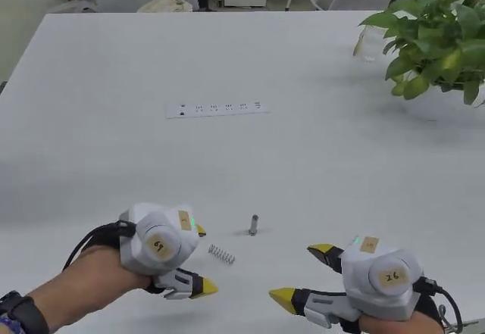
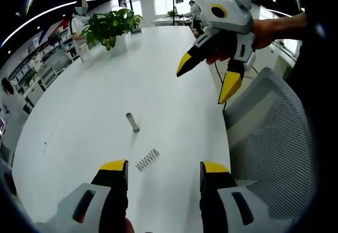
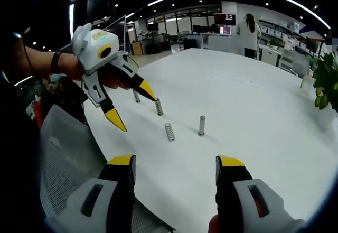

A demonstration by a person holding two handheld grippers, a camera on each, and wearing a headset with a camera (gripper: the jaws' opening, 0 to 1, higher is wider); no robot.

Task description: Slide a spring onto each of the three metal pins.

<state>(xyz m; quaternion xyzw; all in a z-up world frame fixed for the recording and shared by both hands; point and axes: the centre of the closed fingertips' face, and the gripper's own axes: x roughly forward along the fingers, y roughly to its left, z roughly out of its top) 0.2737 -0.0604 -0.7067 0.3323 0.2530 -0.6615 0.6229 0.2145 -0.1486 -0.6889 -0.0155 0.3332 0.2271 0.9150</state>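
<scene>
A bare metal pin (image 1: 253,225) stands upright on the white table (image 1: 227,54). A loose spring (image 1: 221,254) lies flat just in front of it, to its left. My left gripper (image 1: 203,258) is open, with the spring (image 2: 147,159) just ahead between its tips and the pin (image 2: 132,122) beyond. My right gripper (image 1: 299,273) is open and empty, lower right of the pin. In the right gripper view the pin (image 3: 202,126) and spring (image 3: 169,131) sit ahead; two more upright pins (image 3: 158,106) that look spring-wrapped stand by the left gripper (image 3: 132,106).
A white power strip (image 1: 216,108) lies mid-table. A potted plant (image 1: 439,39) stands at the far right corner. A grey mesh chair (image 2: 274,138) sits at the near table edge. People stand far off in the office.
</scene>
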